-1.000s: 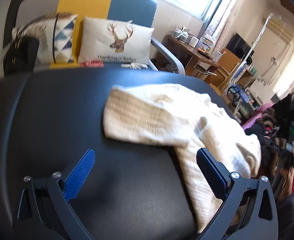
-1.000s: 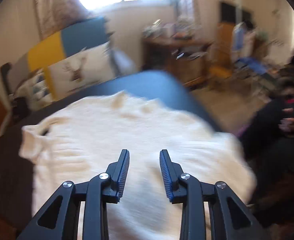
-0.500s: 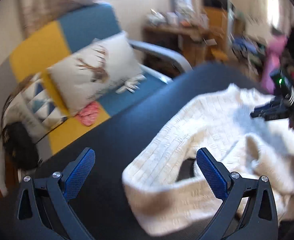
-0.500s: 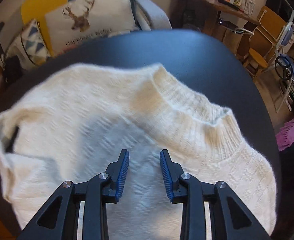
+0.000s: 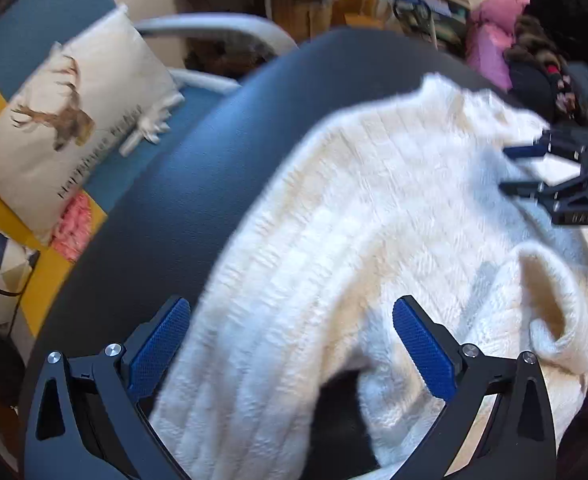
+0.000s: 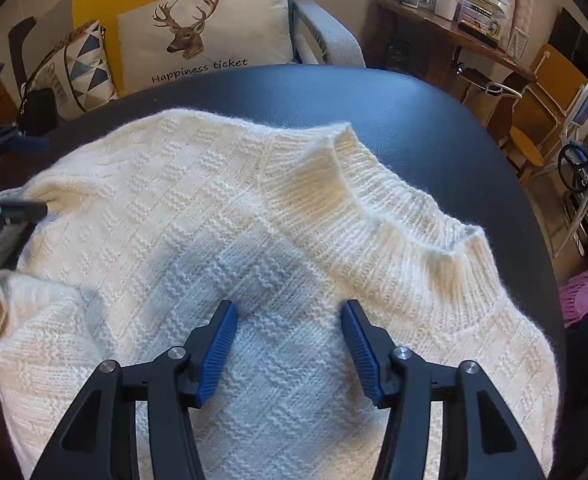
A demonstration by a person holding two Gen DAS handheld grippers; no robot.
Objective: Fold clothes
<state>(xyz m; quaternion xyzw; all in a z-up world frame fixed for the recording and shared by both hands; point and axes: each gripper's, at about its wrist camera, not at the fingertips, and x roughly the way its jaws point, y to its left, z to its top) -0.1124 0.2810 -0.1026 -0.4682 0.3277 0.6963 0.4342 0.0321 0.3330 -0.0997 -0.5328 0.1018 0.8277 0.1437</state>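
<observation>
Cream cable-knit sweater (image 6: 221,216) spread on the dark round table (image 6: 434,128); right gripper (image 6: 289,344), jaws just widened, and left gripper (image 5: 289,344) are released; the sleeve (image 5: 261,340) is best grasped at its edge.

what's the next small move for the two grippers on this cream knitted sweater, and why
Probably lower the left gripper and close on the sleeve between its open jaws. The cream knitted sweater lies spread on the dark table, unfolded; the right gripper, jaws just opened, holds nothing.
</observation>
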